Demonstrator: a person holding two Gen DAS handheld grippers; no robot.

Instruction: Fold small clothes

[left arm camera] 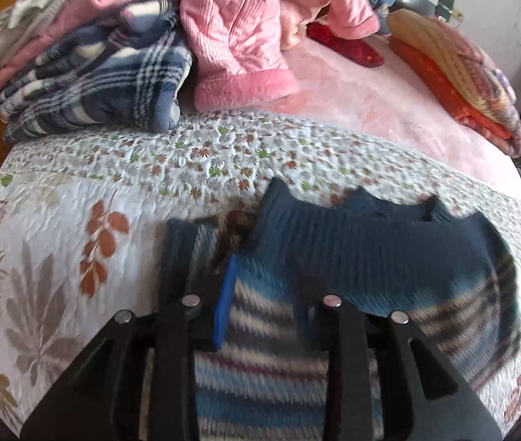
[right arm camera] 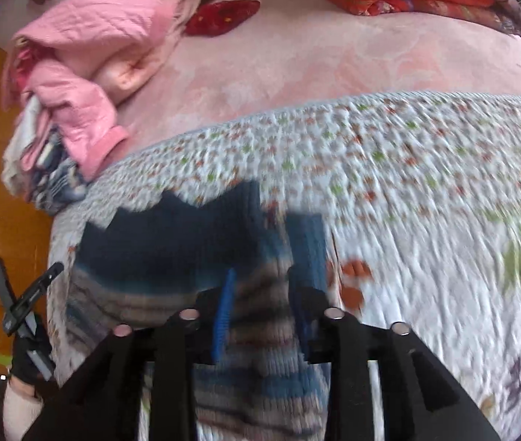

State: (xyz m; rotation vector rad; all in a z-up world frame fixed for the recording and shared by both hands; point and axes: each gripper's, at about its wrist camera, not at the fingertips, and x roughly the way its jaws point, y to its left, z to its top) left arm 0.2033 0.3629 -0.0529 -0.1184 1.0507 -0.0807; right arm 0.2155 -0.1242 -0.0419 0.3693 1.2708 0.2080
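The bed [left arm camera: 389, 154] fills both views, its pink sheet half covered by a white quilt [left arm camera: 76, 228] printed with leaves and small flowers. At the far side sit heaps of other laundry: a blue plaid blanket [left arm camera: 95, 84], a pink padded jacket [left arm camera: 245, 36], and a stack of orange and yellow bedding [left arm camera: 455, 84].

The small blue striped sweater [left arm camera: 352, 253] lies flat on the quilt near its close edge, dark ribbed top pointing away, pale stripes toward the cameras. One sleeve [left arm camera: 183, 253] is spread to the side, just beside the body.

The left gripper [left arm camera: 264, 294] hovers low over the sweater with its jaws spread wide and nothing between them; the knit shows through the gap. The right gripper [right arm camera: 260, 301] is also wide and empty, over the striped part. Both views are blurred, so I cannot tell whether either touches the cloth.

This looks like the start of the fold: the garment is laid out but not yet doubled. The next move likely calls for pinching a sleeve or side edge and carrying it across the body without dragging the whole sweater.
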